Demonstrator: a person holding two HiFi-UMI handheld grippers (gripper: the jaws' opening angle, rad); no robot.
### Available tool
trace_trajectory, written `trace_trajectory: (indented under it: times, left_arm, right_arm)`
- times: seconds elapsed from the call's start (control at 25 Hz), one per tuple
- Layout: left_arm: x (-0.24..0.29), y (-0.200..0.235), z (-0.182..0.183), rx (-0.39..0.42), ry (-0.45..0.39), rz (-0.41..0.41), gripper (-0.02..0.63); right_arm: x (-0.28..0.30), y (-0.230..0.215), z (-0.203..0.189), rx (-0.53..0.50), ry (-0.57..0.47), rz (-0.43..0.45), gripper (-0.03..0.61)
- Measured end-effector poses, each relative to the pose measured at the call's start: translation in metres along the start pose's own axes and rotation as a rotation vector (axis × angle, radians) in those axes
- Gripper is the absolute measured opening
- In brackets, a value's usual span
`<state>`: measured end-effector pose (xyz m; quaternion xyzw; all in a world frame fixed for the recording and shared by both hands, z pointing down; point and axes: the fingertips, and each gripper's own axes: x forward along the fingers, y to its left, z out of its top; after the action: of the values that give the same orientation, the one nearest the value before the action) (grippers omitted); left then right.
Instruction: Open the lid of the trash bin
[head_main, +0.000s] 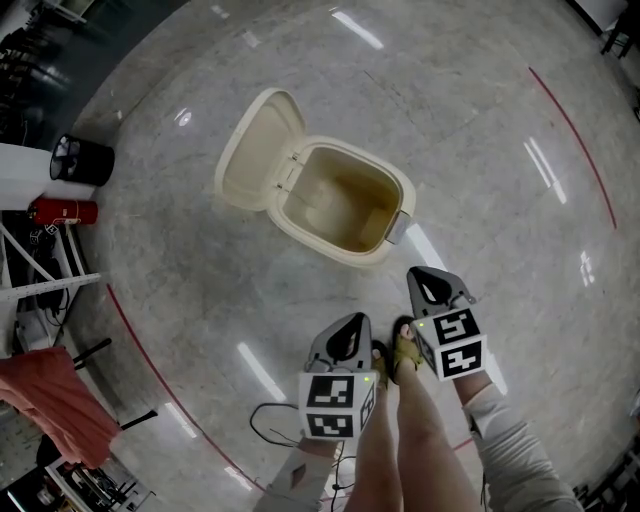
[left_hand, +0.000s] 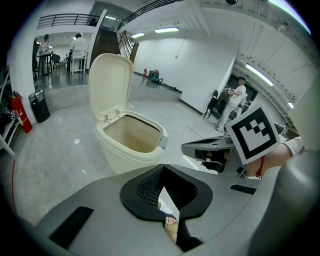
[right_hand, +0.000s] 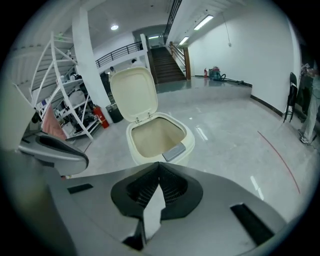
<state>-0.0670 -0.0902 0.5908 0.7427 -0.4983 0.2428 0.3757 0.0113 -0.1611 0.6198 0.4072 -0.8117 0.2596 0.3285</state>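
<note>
One cream trash bin (head_main: 372, 247) stands on the polished floor (head_main: 480, 130), just ahead of the person. Its single lid (head_main: 258, 150) is swung fully back on the hinge, and one grey front tab (head_main: 398, 228) faces the grippers.

There are two grippers. The left gripper (head_main: 352, 328) and the right gripper (head_main: 425, 282) each have their jaws closed together, gripping nothing, and both are held short of the bin. The person's legs (head_main: 415, 430) are between them.

Far left are one black wastebasket (head_main: 82, 160), one red fire extinguisher (head_main: 65, 211) and an orange cloth (head_main: 55, 405) that is cut off by the edge. A black cable (head_main: 268, 420) is partly hidden behind the left gripper.
</note>
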Motion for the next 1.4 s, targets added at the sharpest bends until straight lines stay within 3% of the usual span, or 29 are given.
trace_trajectory:
  times: [0.28,0.96,1.4]
  left_arm:
    - [-0.015,-0.013,0.002,0.012,-0.008,-0.005,0.005]
    - [-0.065,-0.061,-0.001,-0.010,-0.044,-0.028,0.005]
    - [-0.082,-0.060,0.003,-0.023,-0.074,-0.013,0.005]
  right_arm:
    - [-0.053,0.009,0.003,0.086,-0.068,-0.026,-0.001]
    - [-0.152,0.058,0.013,0.095,-0.149,0.043,-0.002]
    - [-0.171,0.062,0.004,0.085,-0.138,0.028,-0.001]
